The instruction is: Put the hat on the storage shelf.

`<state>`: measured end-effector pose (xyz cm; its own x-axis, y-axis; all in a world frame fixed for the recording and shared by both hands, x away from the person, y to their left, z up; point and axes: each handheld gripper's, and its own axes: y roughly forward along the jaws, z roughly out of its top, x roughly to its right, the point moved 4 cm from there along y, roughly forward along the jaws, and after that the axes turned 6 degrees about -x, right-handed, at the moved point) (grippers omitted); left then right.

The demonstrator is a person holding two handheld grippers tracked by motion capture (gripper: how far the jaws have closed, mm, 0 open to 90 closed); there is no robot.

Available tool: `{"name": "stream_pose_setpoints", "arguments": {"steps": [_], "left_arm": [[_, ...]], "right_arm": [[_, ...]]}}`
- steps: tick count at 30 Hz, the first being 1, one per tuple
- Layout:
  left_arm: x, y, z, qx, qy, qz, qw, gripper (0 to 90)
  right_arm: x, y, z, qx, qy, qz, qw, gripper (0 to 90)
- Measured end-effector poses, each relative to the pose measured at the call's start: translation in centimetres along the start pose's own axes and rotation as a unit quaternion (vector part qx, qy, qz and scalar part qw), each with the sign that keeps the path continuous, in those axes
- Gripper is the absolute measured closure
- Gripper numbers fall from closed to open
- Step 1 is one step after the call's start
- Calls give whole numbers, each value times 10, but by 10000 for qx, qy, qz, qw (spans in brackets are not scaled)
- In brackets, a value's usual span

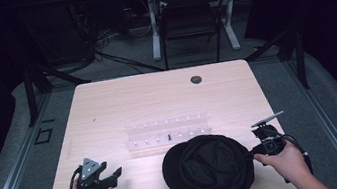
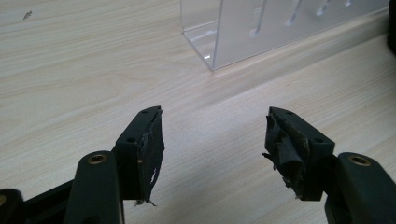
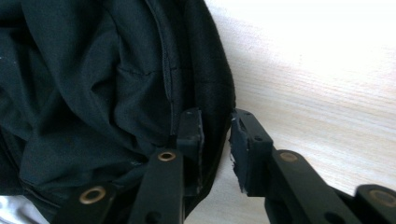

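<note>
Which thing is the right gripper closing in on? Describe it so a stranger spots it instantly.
Start at the pale wooden table and find the clear plastic rack of small pegs near its middle. Just in front of that rack, toward the person, lies a round black fabric cap turned inside up. It is the only soft, dark thing on the tabletop.

A pale wood-grain worktop (image 1: 108, 108) carries a clear acrylic rack (image 1: 168, 132) near its middle, a long low piece with two rows of small pegs; one dark peg (image 1: 169, 137) stands among the pale ones in its near row. In the left gripper view a corner of that rack (image 2: 243, 37) rises from the wood. A round dark grommet (image 1: 196, 79) sits in the worktop towards its far edge. Beyond the worktop, on grey floor, stand a black chair (image 1: 190, 20), the white legs of another table (image 1: 153, 26) and loose cables (image 1: 94, 50)
</note>
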<state>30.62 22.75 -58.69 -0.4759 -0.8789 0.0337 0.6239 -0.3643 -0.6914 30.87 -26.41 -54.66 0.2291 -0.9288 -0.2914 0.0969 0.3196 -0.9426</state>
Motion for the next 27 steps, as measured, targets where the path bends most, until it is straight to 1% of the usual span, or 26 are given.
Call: {"name": "stream_pose_setpoints", "arguments": {"steps": [1, 2, 3, 6, 10, 11, 12, 14, 16, 17, 18, 20, 24, 26, 27], "left_arm": [[0, 0, 0, 8, 0, 1, 10000, 373], [0, 0, 0, 7, 2, 3, 10000, 373], [0, 1, 0, 1, 0, 8, 10000, 373], [0, 1, 0, -14, -3, 0, 10000, 373], [1, 1, 0, -22, 2, 0, 10000, 373], [0, 2, 0, -34, 8, 5, 10000, 373], [1, 2, 0, -39, -3, 4, 10000, 373], [1, 2, 0, -42, -11, 3, 10000, 373], [1, 2, -1, -47, -8, 8, 10000, 372], [0, 2, 0, -51, 5, 8, 10000, 372], [0, 2, 0, -49, -2, 9, 10000, 372], [0, 2, 0, -46, -12, 12, 10000, 372], [0, 2, 0, -41, -2, 13, 10000, 372], [0, 2, 0, -58, 5, 10, 10000, 373], [0, 2, 0, -54, 4, 14, 10000, 372]], "right_arm": [[-1, 2, 0, 72, 75, 47, 9999, 751], [-1, 3, 0, 50, 115, 24, 9999, 750], [0, 3, 0, -63, 16, 72, 10000, 750], [2, 6, 0, -52, 116, 149, 9998, 747], [6, 11, 0, -218, 117, 289, 9993, 731], [7, 14, 0, -153, 192, 346, 9991, 739], [9, 14, 0, -280, 136, 368, 9988, 748], [8, 17, 0, -115, 302, 510, 9982, 765], [10, 15, 0, -327, 154, 495, 9981, 770], [10, 15, 0, -290, 175, 494, 9982, 772], [8, 17, 1, -176, 259, 490, 9983, 772], [9, 16, 1, -289, 153, 417, 9986, 771], [6, 16, 2, -330, 96, 327, 9989, 784], [5, 16, 2, -316, 80, 384, 9987, 823], [5, 16, 2, -359, 30, 389, 9986, 826]]}}
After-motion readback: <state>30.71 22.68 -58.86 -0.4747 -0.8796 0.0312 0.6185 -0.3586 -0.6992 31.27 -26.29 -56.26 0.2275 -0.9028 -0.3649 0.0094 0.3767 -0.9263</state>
